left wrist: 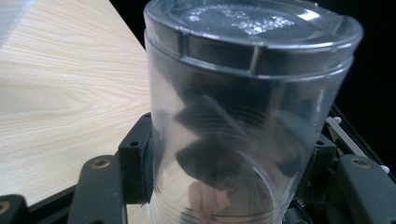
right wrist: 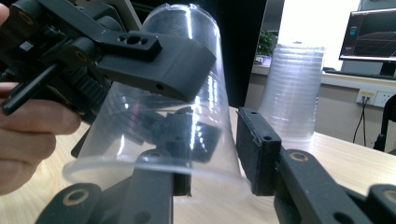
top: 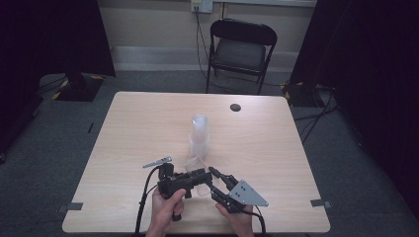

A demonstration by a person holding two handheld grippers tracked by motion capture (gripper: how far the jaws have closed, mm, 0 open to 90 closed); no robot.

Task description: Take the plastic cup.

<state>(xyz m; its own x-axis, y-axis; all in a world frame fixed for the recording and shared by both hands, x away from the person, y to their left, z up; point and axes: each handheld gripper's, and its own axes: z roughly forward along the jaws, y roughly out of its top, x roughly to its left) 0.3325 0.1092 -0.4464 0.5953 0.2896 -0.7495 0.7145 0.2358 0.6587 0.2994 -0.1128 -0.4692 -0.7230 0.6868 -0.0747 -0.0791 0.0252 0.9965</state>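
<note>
A clear plastic cup (left wrist: pixel 243 107) lies on its side above the wooden table (top: pixel 148 123), its base pointing away in the left gripper view. My left gripper (left wrist: pixel 229 163) is shut on the cup's body, one jaw on each side. In the right gripper view the same cup (right wrist: pixel 140 121) shows tilted, with the left gripper's jaw across its top. My right gripper (right wrist: pixel 215 154) stands at the cup's mouth, one jaw under or inside the rim and the other just outside the wall, with a gap still between pads. From above, both grippers (top: pixel 200 178) (top: pixel 213 173) meet near the table's front edge.
A tall stack of clear cups (top: pixel 199 133) (right wrist: pixel 292 93) stands mid-table behind the grippers. A small grey metal piece (top: pixel 158 161) lies to the left of the hands. A dark round hole cover (top: pixel 235 107) is at the far side, with a black folding chair (top: pixel 242 49) beyond.
</note>
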